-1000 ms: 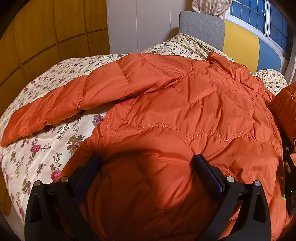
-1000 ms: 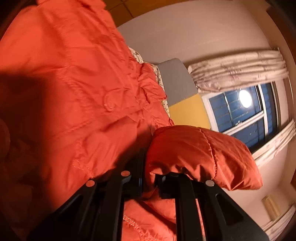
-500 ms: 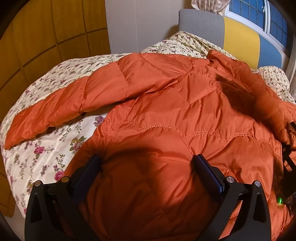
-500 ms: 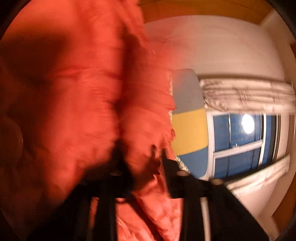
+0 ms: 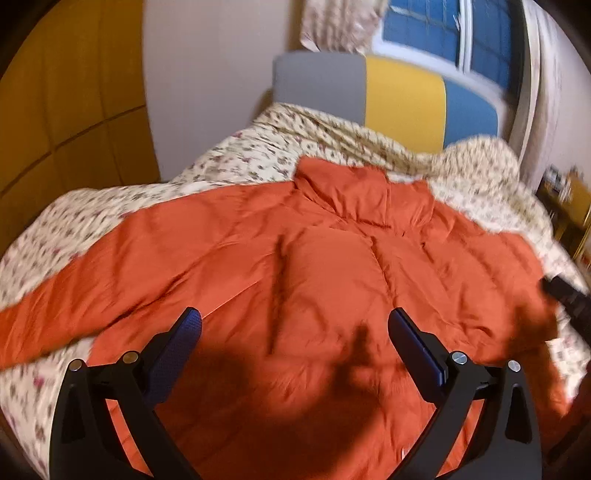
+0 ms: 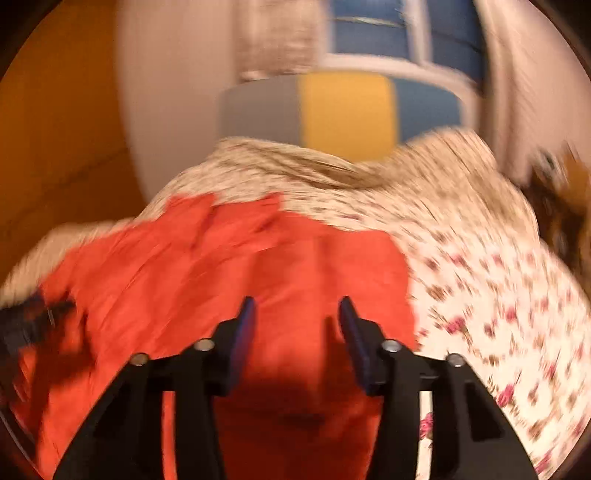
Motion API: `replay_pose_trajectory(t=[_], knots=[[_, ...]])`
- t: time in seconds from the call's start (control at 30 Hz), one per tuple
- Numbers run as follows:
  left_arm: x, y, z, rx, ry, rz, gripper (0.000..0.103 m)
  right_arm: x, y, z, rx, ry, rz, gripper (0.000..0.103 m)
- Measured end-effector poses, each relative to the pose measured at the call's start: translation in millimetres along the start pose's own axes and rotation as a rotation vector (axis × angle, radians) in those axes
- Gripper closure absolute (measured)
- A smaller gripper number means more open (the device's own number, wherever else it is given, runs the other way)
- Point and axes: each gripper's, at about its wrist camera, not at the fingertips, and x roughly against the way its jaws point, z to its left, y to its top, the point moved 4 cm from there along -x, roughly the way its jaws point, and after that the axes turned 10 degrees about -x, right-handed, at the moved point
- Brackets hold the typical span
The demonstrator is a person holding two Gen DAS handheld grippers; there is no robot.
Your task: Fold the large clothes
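An orange puffer jacket (image 5: 332, 266) lies spread on the floral bedspread (image 5: 258, 155), collar at the far end. One sleeve (image 5: 74, 295) stretches out to the left. My left gripper (image 5: 295, 321) hovers open above the jacket's lower part, with nothing between its fingers. In the blurred right wrist view, my right gripper (image 6: 295, 306) hangs over the jacket's (image 6: 221, 277) right side. Its jaws stand apart and are closing, with nothing between them. A dark part of the right gripper (image 5: 569, 299) shows at the right edge of the left wrist view.
A grey, yellow and blue headboard (image 5: 369, 88) backs the bed under a window (image 5: 424, 33). Wooden panels (image 5: 55, 110) line the left wall. Bare bedspread (image 6: 480, 295) lies to the right of the jacket. Cluttered furniture (image 5: 569, 206) stands at far right.
The right gripper let go of the orange sleeve end, rolled upright and pulled back and up. The left gripper also rose and drew back, so more of the jacket shows.
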Motion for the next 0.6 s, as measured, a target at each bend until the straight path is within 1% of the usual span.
replay_pose_trajectory(t=[0.03,0.1,0.17,0.23,0.27,0.3,0.33,0.47,0.5,0.57,0.6], knots=[[-13,3,-5,-0.017,0.014,0.018,0.003,-9,8,-10,-0.047,-0.013,0.007,0.063],[-36,2,-11,-0.042,0.032,0.055,0.003,-24,21,-19,-0.079,-0.036,0.022,0.064],[-53,-4,-15,-0.052,0.028,0.093,0.003,-33,2,-24,-0.068,-0.074,0.028,0.064],[-65,-13,-11,-0.035,0.002,0.106,0.003,-58,5,-30,-0.087,-0.113,0.061,0.067],[-66,-15,-12,-0.028,-0.004,0.106,0.003,-65,-9,-28,-0.111,-0.122,0.084,0.070],[-69,-16,-11,-0.026,-0.007,0.109,0.003,-72,-22,-34,-0.147,-0.115,0.113,0.071],[-71,-17,-12,-0.031,-0.006,0.112,0.003,-65,-50,-42,-0.163,-0.109,0.123,0.071],[-76,-20,-13,-0.042,-0.006,0.124,0.003,-66,-74,-49,-0.167,-0.124,0.135,0.071],[-76,-21,-12,-0.040,-0.011,0.126,0.003,-66,-72,-51,-0.173,-0.119,0.135,0.071],[-76,-22,-12,-0.033,-0.018,0.127,0.003,-60,-84,-51,-0.190,-0.102,0.126,0.071],[-76,-23,-11,-0.031,-0.020,0.127,0.003,-54,-82,-53,-0.206,-0.092,0.110,0.071]])
